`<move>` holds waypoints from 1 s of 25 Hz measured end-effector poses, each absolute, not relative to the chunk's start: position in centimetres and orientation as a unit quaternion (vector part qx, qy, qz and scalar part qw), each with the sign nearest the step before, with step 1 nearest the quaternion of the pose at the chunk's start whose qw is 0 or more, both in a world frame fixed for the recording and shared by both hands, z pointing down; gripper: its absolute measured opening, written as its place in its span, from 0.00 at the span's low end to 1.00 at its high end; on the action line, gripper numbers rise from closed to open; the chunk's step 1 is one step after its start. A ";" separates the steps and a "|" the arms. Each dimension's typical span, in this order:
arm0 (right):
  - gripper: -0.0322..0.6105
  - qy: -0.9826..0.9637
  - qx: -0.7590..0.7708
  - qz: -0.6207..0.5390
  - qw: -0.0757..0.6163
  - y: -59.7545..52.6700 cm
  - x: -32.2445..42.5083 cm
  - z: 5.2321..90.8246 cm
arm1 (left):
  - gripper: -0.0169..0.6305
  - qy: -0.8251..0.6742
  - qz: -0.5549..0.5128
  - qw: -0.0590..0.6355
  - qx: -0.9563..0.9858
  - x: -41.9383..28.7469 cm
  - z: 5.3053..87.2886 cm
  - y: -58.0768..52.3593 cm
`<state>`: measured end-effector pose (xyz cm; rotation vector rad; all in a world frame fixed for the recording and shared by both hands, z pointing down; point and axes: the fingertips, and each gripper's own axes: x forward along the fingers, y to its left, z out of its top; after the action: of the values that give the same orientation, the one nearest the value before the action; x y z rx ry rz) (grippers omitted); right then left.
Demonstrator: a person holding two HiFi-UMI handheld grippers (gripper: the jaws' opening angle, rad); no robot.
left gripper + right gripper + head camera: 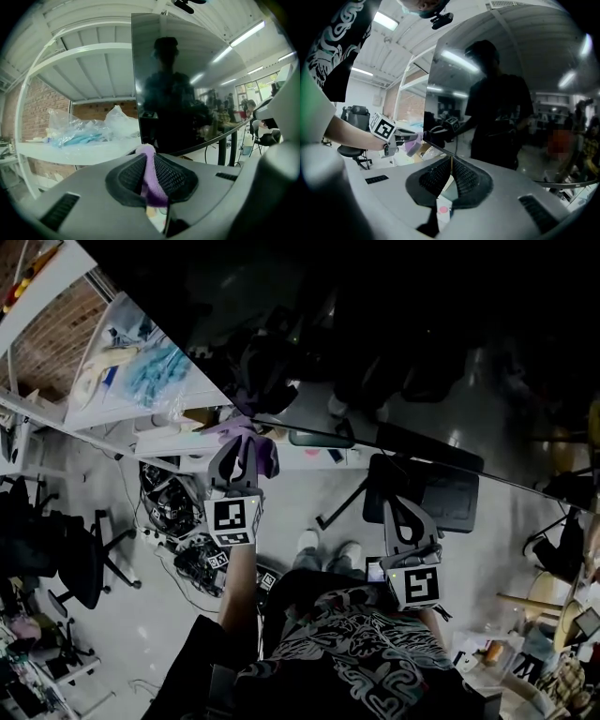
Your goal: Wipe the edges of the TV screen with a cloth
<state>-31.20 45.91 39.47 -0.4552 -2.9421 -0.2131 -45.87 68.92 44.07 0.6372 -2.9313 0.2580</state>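
Left gripper view shows the left gripper (149, 157) clenched on a purple cloth (152, 183), a fold of which pokes up between the ribbed pads to the lower corner of the dark TV screen (187, 84). Right gripper view shows the right gripper (451, 165) with its jaws drawn together at the screen's bottom edge, which runs straight to their tips; whether they pinch it is unclear. Beside the screen, a white shelf (70, 151) carries clear plastic bags (75, 131) with blue items inside.
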 end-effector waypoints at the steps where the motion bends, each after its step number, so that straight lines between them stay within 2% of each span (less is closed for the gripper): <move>1: 0.11 -0.983 -0.151 -0.072 0.080 46.1 -31.2 39.6 | 0.12 -0.971 0.083 0.065 0.212 -46.1 44.2 68.9; 25: 0.11 -0.982 -0.142 -0.077 0.097 47.8 -33.6 40.4 | 0.11 -0.968 0.047 0.049 0.240 -49.4 45.0 68.7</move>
<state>-33.57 47.80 40.42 -0.4212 -2.9086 -0.2295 -49.42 68.70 45.01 0.7310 -2.9510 0.1432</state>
